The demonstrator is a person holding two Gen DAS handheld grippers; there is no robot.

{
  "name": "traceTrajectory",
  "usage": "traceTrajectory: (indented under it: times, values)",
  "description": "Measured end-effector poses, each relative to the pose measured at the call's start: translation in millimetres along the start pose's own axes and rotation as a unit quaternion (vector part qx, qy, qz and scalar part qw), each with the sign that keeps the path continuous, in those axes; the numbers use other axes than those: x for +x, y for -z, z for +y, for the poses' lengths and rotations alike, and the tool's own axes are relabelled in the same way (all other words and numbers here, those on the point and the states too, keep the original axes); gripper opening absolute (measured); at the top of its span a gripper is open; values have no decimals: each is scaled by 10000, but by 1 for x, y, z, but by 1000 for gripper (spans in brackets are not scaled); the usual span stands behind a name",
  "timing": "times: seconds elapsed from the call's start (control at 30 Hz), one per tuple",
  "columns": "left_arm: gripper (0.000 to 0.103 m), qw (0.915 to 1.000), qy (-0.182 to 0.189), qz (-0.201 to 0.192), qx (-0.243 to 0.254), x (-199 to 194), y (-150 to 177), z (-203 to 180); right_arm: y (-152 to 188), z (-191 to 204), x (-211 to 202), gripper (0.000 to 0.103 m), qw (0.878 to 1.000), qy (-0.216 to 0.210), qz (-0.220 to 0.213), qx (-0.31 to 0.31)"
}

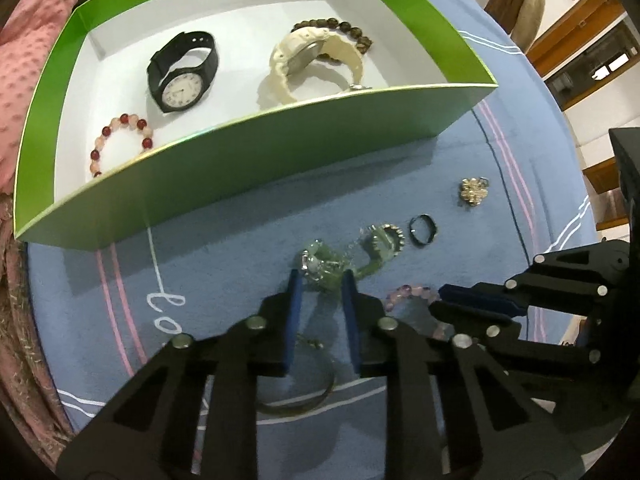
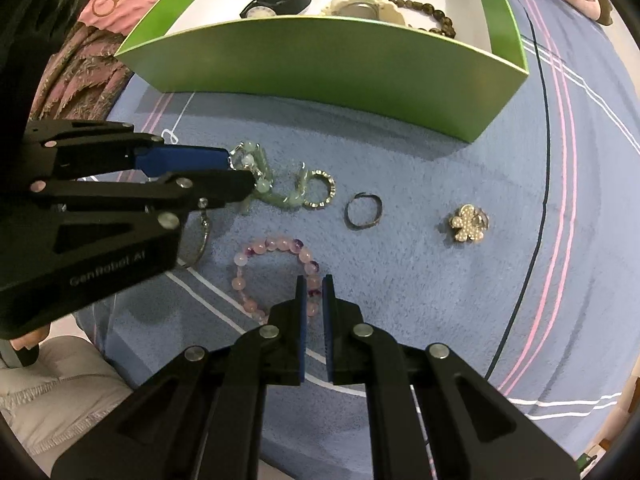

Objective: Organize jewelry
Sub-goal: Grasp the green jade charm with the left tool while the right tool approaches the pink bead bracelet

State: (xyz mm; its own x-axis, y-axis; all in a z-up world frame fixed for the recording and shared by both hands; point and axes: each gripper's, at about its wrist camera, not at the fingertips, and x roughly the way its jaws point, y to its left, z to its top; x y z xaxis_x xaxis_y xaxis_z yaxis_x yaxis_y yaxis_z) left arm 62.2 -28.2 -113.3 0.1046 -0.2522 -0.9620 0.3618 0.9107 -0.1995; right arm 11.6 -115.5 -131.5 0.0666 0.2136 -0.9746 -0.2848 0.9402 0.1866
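A green box [image 1: 248, 168] with a white inside holds a black watch [image 1: 182, 74], a cream watch [image 1: 316, 64], a brown bead bracelet [image 1: 352, 30] and a red bead bracelet [image 1: 120, 140]. On the blue cloth lie a green bead bracelet [image 1: 324, 266], a silver studded ring [image 1: 386, 236], a dark ring [image 1: 423, 230], a pearl flower brooch [image 1: 474, 191] and a pink bead bracelet [image 2: 276, 276]. My left gripper [image 1: 322, 280] is open, its jaws either side of the green bracelet [image 2: 264, 184]. My right gripper [image 2: 314, 284] is closed on the pink bracelet's near beads.
A thin metal bangle [image 1: 304, 396] lies on the cloth under my left gripper. Pink bedding [image 1: 28, 80] lies left of the box. The box [image 2: 320, 60] stands beyond the loose pieces. The dark ring [image 2: 362, 210] and brooch [image 2: 468, 224] lie to the right.
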Motion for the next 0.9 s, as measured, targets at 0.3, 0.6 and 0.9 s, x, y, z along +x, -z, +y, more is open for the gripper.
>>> traceTrajectory:
  times: [0.3, 0.6, 0.9]
  values:
    - [3, 9983, 103, -169, -546, -17, 10, 29, -10, 6, 4, 7, 10000, 0, 21, -1]
    - [29, 9989, 280, -208, -314, -12, -4, 7, -14, 14, 6, 7, 10000, 7, 54, -42]
    - [16, 9988, 388, -12, -296, 9, -14, 1, -8, 9, 7, 7, 10000, -35, 46, 24]
